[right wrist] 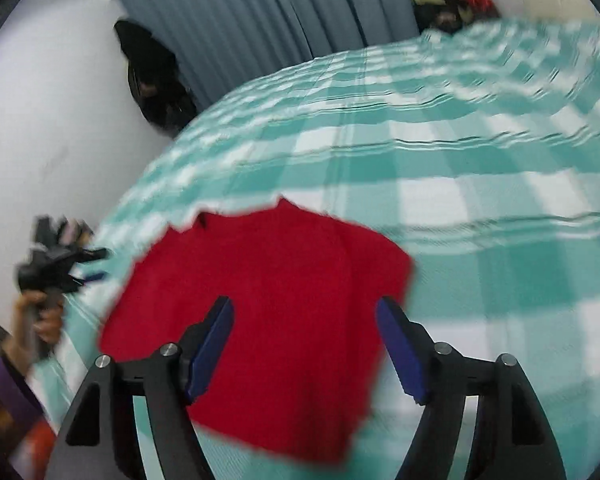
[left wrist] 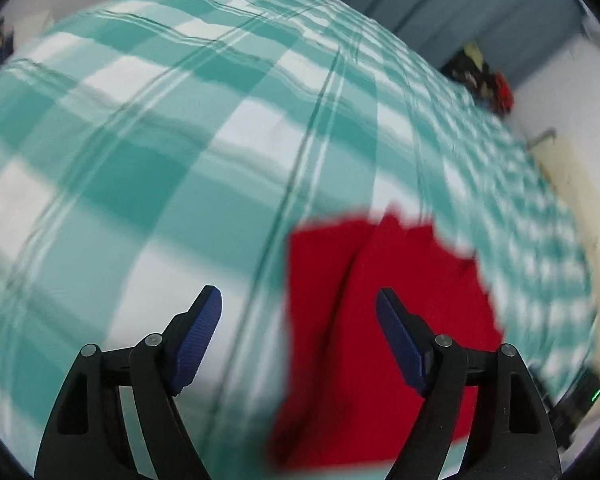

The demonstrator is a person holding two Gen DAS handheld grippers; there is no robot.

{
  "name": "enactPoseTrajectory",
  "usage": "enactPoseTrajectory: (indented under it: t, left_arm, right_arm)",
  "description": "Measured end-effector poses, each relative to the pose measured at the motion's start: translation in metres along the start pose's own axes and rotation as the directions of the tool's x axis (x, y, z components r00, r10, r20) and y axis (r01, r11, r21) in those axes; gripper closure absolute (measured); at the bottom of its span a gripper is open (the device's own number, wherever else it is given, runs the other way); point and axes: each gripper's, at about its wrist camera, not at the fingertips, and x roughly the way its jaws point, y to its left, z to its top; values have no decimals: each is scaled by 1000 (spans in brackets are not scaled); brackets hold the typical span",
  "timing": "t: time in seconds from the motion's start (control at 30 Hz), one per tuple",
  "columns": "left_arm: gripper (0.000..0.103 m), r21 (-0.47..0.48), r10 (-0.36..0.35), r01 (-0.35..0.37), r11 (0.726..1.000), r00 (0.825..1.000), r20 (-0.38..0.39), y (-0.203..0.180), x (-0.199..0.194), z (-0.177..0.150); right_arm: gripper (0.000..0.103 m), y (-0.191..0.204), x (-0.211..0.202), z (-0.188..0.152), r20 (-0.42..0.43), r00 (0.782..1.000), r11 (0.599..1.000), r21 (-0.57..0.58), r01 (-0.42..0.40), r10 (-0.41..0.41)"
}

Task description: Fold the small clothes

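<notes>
Left wrist view: the left gripper hangs over a bed spread with a teal and white check, its jaws wide apart and empty. A red garment lies flat on the bed ahead and to the right; the right finger overlaps it in the picture, the left finger sits over bare cover. Whether any finger touches cloth cannot be told. A dark pile of clothes sits at the far edge, by a blue curtain. Much is motion-blurred.

Right wrist view: the right gripper has its jaws wide apart, holding nothing, above the garment, which lies spread just beneath and ahead of it. At far left a hand holds the other gripper beside the bed's edge, clear of the garment.
</notes>
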Motion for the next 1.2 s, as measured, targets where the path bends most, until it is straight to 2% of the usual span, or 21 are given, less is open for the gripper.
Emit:
enactPoseTrajectory:
  t: [0.07,0.13,0.17,0.23,0.27,0.33,0.37,0.43,0.63,0.73,0.77,0.8,0.83,0.9,0.97,1.03,1.1,1.2]
  left_arm:
    - [21,81,82,-82,993,997,5,7,-17,-42]
    - [19,182,169,-173,968,985,38,4,-31,-87]
    - [14,207,197,-204,957,979,52,7,-35,-102]
    - [5,233,243,-255,938,967,82,7,-36,-130]
    - [4,241,261,-274,931,962,86,9,-30,-139]
    - [0,226,273,-290,930,956,104,16,-20,-148]
    - [0,212,262,-281,936,959,112,18,-20,-147]
    - [0,200,251,-264,943,964,87,22,-16,-142]
    - [0,198,234,-243,949,970,72,25,-16,-143]
    - [3,181,253,-250,951,968,8,19,-25,-130]
    - [9,153,218,-217,964,976,15,18,-33,-124]
    - [11,119,134,-138,983,990,36,17,-45,-113]
    - [11,90,60,-64,994,997,51,15,-53,-101]
    - [11,59,-70,67,996,996,51,7,-57,-71]
    - [10,76,-147,146,986,989,0,-6,-42,-47]
    - [9,118,-145,151,981,987,-64,-17,-14,-31]
    - [10,151,-64,79,985,993,-100,-24,20,-19]
    - [10,114,-42,60,992,988,-149,-22,58,-10]
  right_arm:
    - [30,0,-18,-33,-28,996,996,-45,80,-82]
    - [29,-4,-32,-64,-51,987,988,-47,148,-150]
    - [26,-4,-39,-82,-61,981,982,-39,183,-185]
    - [12,-5,-50,-110,-65,964,966,-35,256,-257]
    - [4,-6,-52,-128,-68,947,949,-46,311,-313]
    - [1,-13,-39,-146,-111,920,927,-45,373,-376]
    - [0,-20,-36,-156,-130,918,927,-16,376,-375]
    - [0,-25,-44,-164,-79,931,933,26,360,-357]
    - [0,-26,-40,-171,-20,932,932,11,362,-362]
    - [0,-28,-41,-172,-8,935,935,13,355,-354]
    - [0,-25,-42,-173,-5,936,936,14,352,-352]
    - [0,-25,-43,-175,-3,937,937,14,350,-350]
    - [0,-24,-44,-176,1,937,937,13,348,-348]
    - [0,-23,-44,-177,7,937,937,11,349,-349]
    - [0,-23,-42,-177,12,936,936,9,352,-352]
    - [0,-23,-41,-176,12,935,935,6,356,-356]
    - [0,-23,-41,-176,12,935,935,6,356,-356]
    - [0,-23,-41,-176,17,935,935,6,355,-355]
